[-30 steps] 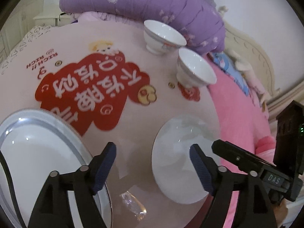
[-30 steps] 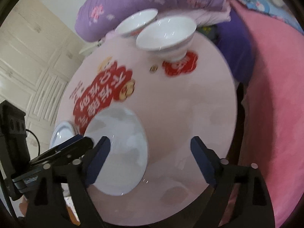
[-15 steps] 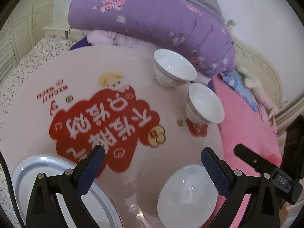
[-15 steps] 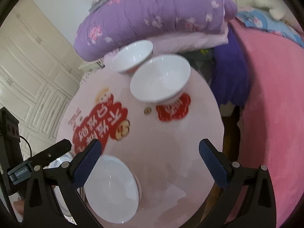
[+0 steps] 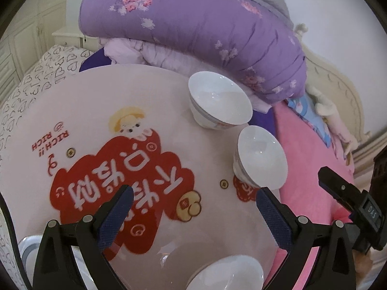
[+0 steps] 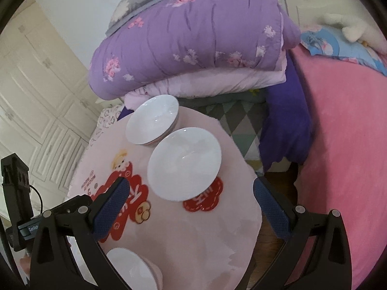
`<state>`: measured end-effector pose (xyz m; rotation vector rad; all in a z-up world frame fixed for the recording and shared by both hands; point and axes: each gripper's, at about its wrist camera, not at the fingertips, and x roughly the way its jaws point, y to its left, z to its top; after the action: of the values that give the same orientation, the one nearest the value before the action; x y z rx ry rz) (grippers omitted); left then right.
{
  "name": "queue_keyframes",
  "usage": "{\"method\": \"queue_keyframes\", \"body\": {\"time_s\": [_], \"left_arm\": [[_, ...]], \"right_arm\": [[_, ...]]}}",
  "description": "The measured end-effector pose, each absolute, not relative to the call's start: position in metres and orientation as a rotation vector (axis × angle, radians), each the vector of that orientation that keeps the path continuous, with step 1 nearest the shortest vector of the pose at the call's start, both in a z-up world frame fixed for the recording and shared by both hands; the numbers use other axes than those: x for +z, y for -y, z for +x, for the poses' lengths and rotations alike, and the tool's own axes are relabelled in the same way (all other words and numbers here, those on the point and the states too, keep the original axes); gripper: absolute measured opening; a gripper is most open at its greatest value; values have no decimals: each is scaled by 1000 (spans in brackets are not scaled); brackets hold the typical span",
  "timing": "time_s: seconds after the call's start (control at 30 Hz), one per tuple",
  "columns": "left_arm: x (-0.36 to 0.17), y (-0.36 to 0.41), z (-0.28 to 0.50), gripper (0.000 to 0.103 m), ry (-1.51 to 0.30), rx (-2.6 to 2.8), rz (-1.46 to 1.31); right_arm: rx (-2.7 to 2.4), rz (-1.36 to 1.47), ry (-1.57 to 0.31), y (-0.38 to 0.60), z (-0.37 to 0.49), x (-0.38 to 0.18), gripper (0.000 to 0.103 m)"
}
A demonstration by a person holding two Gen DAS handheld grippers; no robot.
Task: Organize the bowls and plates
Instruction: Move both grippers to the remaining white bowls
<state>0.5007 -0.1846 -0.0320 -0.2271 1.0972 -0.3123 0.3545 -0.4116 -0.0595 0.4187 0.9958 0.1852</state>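
Three white bowls stand on a round pink table [image 5: 96, 101]. The far bowl [image 5: 219, 100] and the middle bowl [image 5: 260, 155] sit near the table's right edge; they also show in the right wrist view as the far bowl [image 6: 152, 123] and the middle bowl [image 6: 183, 163]. The near bowl [image 5: 227, 274] is at the bottom edge, also in the right wrist view [image 6: 130, 268]. A grey-rimmed plate [image 5: 26, 249] peeks in at the lower left. My left gripper [image 5: 193, 207] is open and empty above the table. My right gripper [image 6: 189, 205] is open and empty, just short of the middle bowl.
A purple floral quilt [image 5: 193, 29] is piled behind the table. A pink bed cover [image 6: 343, 145] lies to the right. White cabinet doors [image 6: 36, 101] stand at the left. The right gripper's body [image 5: 350, 203] shows in the left wrist view.
Both grippers have pulled back and up from the near bowl, which now lies at the bottom of both views. The two far bowls are now nearer the centre. Both stay open.
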Motion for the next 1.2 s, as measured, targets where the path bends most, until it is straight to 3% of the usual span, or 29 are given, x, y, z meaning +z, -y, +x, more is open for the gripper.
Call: {"method": "queue_keyframes", "body": {"time_s": [0.5, 0.8, 1.0, 1.07, 1.2], "left_arm": [[-77, 242, 566, 97, -1194, -314, -214], [-105, 267, 590, 90, -1240, -320, -226], [-124, 277, 602, 74, -1283, -342, -257], [-130, 281, 608, 60, -1298, -352, -268], [-138, 283, 617, 37, -1315, -371, -302]], "right_arm": [[168, 470, -1107, 428, 400, -107, 103], [166, 473, -1138, 430, 409, -120, 95], [168, 469, -1156, 424, 415, -125, 86], [172, 479, -1166, 424, 416, -128, 77], [178, 484, -1185, 420, 418, -133, 45]]}}
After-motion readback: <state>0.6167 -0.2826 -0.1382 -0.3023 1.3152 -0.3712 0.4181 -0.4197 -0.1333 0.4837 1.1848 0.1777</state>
